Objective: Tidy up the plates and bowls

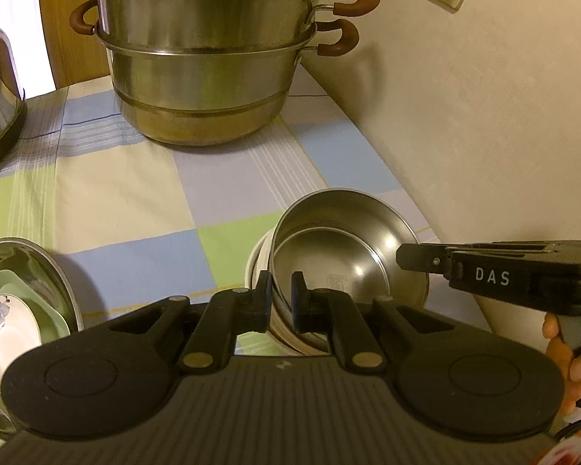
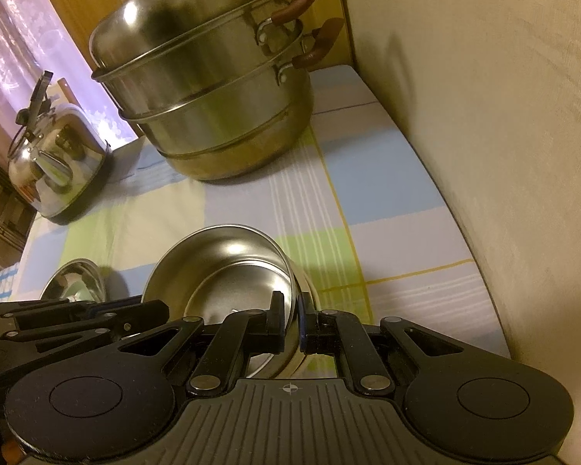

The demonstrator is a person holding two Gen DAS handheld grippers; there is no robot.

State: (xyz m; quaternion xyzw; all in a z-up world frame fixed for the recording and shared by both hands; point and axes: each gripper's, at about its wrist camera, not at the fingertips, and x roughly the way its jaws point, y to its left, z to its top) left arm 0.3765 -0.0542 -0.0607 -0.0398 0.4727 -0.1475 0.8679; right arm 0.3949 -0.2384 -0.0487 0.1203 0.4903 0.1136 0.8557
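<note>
A stainless steel bowl (image 1: 341, 232) with a second steel bowl nested inside sits atop a stack of cream bowls (image 1: 256, 267) on the checked cloth. My left gripper (image 1: 282, 290) is shut on the steel bowl's near rim, one pad inside and one outside. My right gripper (image 1: 403, 257) comes in from the right, held by a hand, and clamps the opposite rim. In the right wrist view the right gripper (image 2: 290, 310) is shut on the steel bowl (image 2: 220, 267), with the left gripper (image 2: 155, 312) at its other side. I cannot tell whether the bowl is lifted off the stack.
Another steel bowl (image 1: 54, 267) at the left holds a green dish (image 1: 38, 310) and a white flowered plate (image 1: 0, 329). A tall steel steamer pot (image 1: 209, 77) stands at the back, a kettle (image 2: 54, 162) at the far left. A cream wall (image 1: 484, 116) borders the table's right edge.
</note>
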